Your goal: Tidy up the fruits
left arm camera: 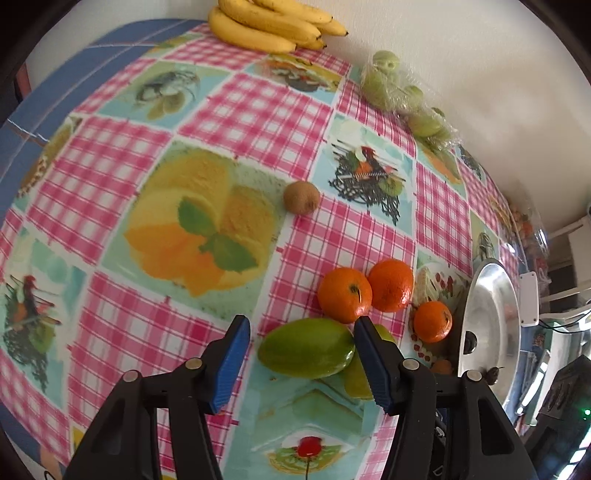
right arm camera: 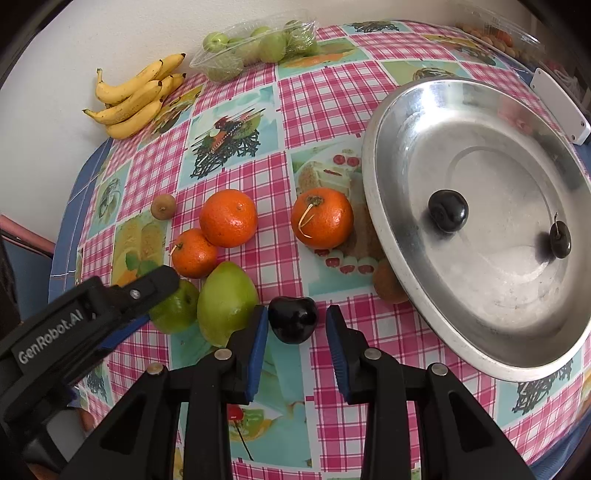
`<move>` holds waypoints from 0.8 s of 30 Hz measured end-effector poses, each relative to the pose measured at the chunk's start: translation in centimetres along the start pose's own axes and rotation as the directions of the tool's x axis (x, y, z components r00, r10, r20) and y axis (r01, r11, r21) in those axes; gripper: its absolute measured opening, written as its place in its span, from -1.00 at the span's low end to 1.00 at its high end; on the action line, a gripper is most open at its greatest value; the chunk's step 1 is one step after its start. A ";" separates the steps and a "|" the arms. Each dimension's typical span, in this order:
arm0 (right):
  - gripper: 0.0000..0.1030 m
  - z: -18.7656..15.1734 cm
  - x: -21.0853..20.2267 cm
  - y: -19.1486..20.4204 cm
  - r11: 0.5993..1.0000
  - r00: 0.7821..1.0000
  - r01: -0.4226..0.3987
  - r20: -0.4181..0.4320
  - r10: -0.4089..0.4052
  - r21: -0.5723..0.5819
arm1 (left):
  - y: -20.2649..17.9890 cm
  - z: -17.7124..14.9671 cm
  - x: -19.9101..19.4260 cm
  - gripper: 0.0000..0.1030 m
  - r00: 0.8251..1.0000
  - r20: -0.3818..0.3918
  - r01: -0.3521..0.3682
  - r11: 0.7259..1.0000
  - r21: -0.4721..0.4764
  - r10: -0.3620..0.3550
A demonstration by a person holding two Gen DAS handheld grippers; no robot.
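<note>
**Desk:** What do you have in your claws?

**Caption:** Nothing gripped. Your right claw [right arm camera: 296, 312] stands narrowly open at a dark plum [right arm camera: 293, 319] lying on the bench [right arm camera: 325, 110] just short of the metal tray [right arm camera: 369, 184]. One pad [right arm camera: 258, 336] touches the plum, the other stands a sliver clear. Your left claw [left arm camera: 301, 325] is half open around a green mango [left arm camera: 306, 349] farther from the tray. One pad [left arm camera: 369, 354] is against the mango, with a gap at the other.

**Desk:** What can't you make out?

**Caption:** A second mango [left arm camera: 358, 376] is mostly hidden behind that pad. A brown kiwi [right arm camera: 388, 284] is tucked half under the tray's near rim. The clear box [right arm camera: 495, 35] beyond the tray is cut off by the frame, and its contents are unreadable.

**Desk:** And the rest of the fruit?

**Caption:** Two dark plums [right arm camera: 447, 210] lie in the tray. Three oranges [right arm camera: 322, 218] sit beside it. The bananas [right arm camera: 129, 99] and bagged green fruit [right arm camera: 258, 46] lie well away from the tray, against the wall.
</note>
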State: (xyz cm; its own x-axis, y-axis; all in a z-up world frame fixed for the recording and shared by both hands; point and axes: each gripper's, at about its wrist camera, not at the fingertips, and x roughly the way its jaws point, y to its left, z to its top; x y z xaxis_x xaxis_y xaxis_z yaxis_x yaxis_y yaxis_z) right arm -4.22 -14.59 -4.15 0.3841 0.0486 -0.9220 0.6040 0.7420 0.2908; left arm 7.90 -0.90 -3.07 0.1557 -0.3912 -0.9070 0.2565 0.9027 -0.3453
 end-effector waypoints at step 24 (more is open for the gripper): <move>-0.43 0.0 -0.3 0.0 0.999 1.000 -0.027 -0.006 0.027 0.026 | 0.5 -0.4 0.7 0.18 0.995 -0.070 0.065 0.996 -0.057 -0.069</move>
State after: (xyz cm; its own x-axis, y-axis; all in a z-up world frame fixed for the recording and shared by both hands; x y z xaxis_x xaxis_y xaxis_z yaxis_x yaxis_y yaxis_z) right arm -4.38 -14.63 -3.86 0.3966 0.0726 -0.9151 0.6113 0.7228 0.3223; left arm 7.77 -0.66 -3.99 0.0709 -0.4390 -0.8957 0.2112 0.8842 -0.4167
